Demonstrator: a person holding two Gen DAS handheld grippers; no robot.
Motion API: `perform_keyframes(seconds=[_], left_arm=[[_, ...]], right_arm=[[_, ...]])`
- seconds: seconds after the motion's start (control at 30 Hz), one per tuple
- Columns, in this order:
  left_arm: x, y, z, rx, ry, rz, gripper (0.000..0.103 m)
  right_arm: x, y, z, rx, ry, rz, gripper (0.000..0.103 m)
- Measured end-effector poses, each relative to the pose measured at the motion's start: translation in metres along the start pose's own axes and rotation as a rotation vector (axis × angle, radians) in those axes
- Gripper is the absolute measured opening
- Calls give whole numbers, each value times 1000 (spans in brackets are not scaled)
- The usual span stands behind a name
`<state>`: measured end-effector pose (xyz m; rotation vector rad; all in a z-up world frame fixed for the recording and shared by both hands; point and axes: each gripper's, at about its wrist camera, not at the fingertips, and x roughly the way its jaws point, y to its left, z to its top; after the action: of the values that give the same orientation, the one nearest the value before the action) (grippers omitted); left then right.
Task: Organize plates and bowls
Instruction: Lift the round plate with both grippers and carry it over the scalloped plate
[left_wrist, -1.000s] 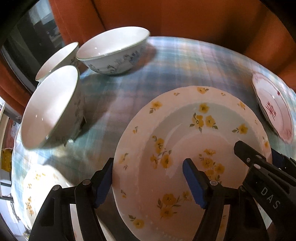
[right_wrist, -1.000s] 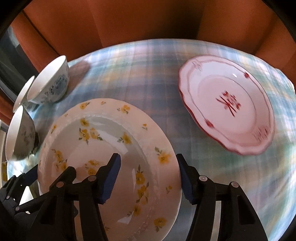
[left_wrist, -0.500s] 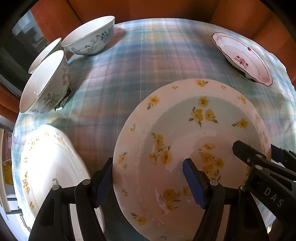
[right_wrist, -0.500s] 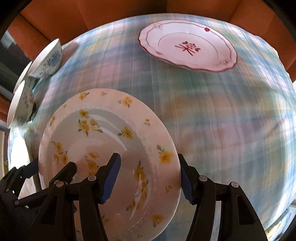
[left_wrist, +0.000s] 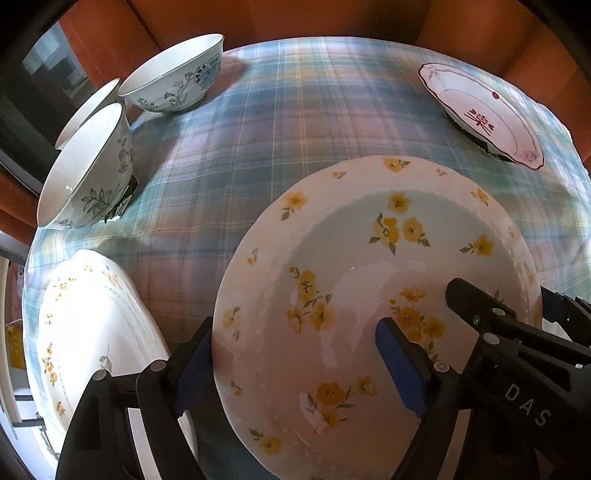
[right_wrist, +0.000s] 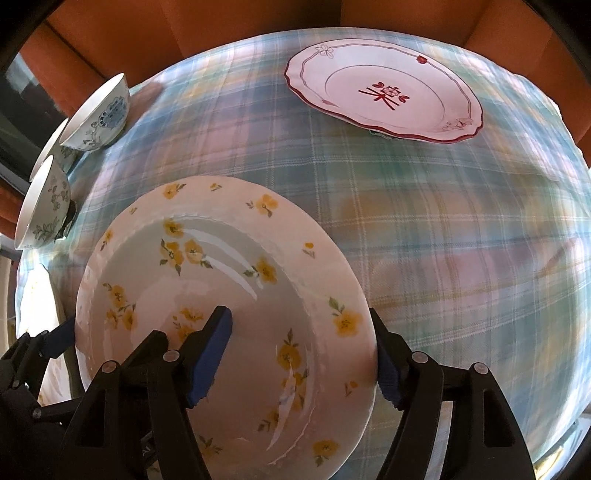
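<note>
Three bowls (left_wrist: 173, 79), three plates (left_wrist: 369, 302) on one plaid tablecloth (left_wrist: 295, 122).

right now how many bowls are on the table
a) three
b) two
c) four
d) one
a: three bowls crowd the left edge of the table: a near bowl, a blue-patterned bowl further back, and a third bowl half hidden between them.
</note>
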<state>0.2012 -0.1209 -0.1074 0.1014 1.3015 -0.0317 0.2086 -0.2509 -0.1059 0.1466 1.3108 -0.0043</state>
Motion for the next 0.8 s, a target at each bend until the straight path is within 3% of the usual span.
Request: perform_keyframes(seconds=[0.4,0.8], left_arm=[[-30,19,-14,12,-31,-78,81],[-63,67,-21,4,-100,-145,81]], right_arm=[[-32,14,-10,27,-45,-59,74],[-84,53,-33,21,-128,-109,74]])
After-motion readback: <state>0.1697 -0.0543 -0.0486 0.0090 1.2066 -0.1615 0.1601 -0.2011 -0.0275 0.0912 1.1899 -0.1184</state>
